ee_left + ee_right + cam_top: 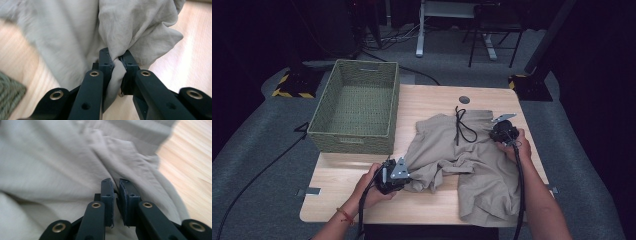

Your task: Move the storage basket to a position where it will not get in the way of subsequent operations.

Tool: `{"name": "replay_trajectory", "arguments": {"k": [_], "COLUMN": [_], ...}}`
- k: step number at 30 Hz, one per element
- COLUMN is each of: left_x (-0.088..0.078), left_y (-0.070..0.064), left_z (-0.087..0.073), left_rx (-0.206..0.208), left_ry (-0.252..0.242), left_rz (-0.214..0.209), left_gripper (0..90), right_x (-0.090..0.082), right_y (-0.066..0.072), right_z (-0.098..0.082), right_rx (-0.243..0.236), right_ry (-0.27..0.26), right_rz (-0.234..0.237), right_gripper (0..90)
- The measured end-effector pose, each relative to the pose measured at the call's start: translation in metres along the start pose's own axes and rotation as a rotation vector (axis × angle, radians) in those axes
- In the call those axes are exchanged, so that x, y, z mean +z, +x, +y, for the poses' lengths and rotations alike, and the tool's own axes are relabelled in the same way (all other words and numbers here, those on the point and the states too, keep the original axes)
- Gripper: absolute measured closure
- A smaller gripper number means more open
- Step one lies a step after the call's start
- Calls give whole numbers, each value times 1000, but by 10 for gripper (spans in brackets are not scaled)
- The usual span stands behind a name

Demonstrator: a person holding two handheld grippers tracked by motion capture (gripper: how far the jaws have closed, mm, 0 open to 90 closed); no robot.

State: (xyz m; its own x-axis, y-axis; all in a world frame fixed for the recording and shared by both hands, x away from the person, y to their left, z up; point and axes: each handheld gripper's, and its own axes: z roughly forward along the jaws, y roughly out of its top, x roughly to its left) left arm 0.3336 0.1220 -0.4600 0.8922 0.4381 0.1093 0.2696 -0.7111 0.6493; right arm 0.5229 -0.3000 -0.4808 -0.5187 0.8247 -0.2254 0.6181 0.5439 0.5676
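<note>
**A:** So, layout? Biggest first.

**B:** Light wood table (432,102). Green woven basket (357,107) on its far-left part. Beige shorts (467,160) crumpled across the centre-right, black drawstring (462,127) looped on the waistband end, far side. One leg runs toward the near edge.

**A:** Shorts versus the jaws?

**B:** Left gripper (393,175) sits at the near-left corner of the fabric, well clear of the basket. Right gripper (503,132) is at the far-right edge by the waistband. Cloth spans between the two.

**A:** Anything you can't make out?

**B:** Right gripper view is blurred; fabric crowds the tips, so I can't see cleanly whether a fold is between the pads. From above, the right hand (518,147) covers most of that gripper. Left hand (372,187) hides the lower body of the other one.

**A:** Jaw state?

**B:** Left gripper view: jaws clamped on a bunched fold of the shorts (117,72), cloth squeezed between the pads and hanging out below. Right gripper (116,195): jaws nearly together, thin gap, pressed into the shorts (62,157). Whether they actually pinch cloth, can't tell.
</note>
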Motion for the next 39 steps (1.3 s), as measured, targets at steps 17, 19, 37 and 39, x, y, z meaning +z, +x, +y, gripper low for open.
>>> {"name": "replay_trajectory", "arguments": {"k": [17, 19, 37, 39], "left_x": [-10, 6, 15, 6], "left_y": [-59, -60, 6, 9], "left_z": [20, 23, 26, 20], "left_rx": [13, 15, -87, -111], "left_ry": [-118, -89, -132, -147], "left_rz": [-54, -69, 24, 42], "left_gripper": [346, 340, 621, 539], "right_x": [-110, -113, -57, -59], "right_y": [56, 75, 63, 61], "right_z": [-68, -80, -69, -66], "right_rx": [-176, -217, -68, -47], "right_ry": [-184, -168, -149, -170], "right_rz": [355, 405, 228, 211], "right_gripper": [594, 614, 786, 705]}}
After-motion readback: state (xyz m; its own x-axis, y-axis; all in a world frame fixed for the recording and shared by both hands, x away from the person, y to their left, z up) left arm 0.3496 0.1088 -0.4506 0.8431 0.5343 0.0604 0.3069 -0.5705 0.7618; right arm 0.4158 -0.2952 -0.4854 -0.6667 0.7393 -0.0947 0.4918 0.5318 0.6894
